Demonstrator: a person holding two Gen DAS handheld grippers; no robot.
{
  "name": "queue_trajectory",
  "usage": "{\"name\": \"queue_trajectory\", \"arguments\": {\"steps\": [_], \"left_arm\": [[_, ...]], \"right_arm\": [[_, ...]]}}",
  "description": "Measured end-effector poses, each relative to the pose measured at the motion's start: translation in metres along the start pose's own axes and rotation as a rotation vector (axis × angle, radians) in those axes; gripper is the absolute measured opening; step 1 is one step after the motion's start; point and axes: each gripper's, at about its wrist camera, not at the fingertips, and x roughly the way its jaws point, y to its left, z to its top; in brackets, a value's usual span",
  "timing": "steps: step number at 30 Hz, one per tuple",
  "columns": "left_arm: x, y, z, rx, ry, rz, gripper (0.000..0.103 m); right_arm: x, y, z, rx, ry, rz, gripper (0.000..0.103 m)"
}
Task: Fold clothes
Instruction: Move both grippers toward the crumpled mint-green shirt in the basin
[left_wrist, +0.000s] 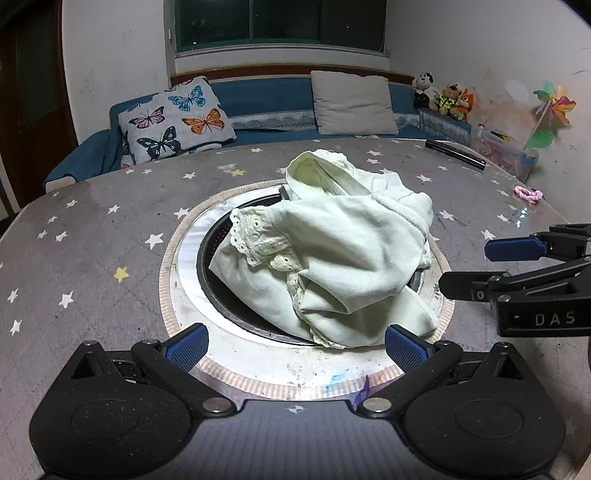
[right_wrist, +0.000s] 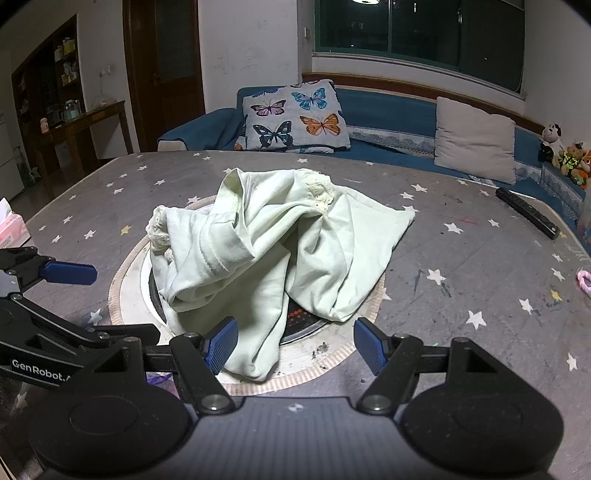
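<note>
A pale green garment (left_wrist: 332, 251) with lace trim lies crumpled over the round burner at the middle of the grey star-patterned table (left_wrist: 92, 240). It also shows in the right wrist view (right_wrist: 266, 251). My left gripper (left_wrist: 295, 349) is open and empty, just short of the garment's near edge. My right gripper (right_wrist: 293, 345) is open and empty, its left pad touching or just beside the garment's hanging corner. The right gripper shows from the side in the left wrist view (left_wrist: 476, 266), to the right of the garment. The left gripper shows at the left in the right wrist view (right_wrist: 85, 295).
A round metal ring with a dark burner plate (left_wrist: 207, 266) sits under the garment. A black remote (right_wrist: 526, 212) lies far right. A pink hair tie (left_wrist: 528, 194) lies near the right edge. A pink tissue box (right_wrist: 13, 229) is at the left. A blue sofa with cushions (left_wrist: 351, 103) stands behind.
</note>
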Motion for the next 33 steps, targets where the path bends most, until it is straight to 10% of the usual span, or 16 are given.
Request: {"name": "queue_trajectory", "arguments": {"steps": [33], "left_arm": [[0.025,0.005,-0.001,0.014,0.064,0.038,0.103]], "right_arm": [[0.013,0.003,0.006,-0.004,0.016,0.009,0.071]]}}
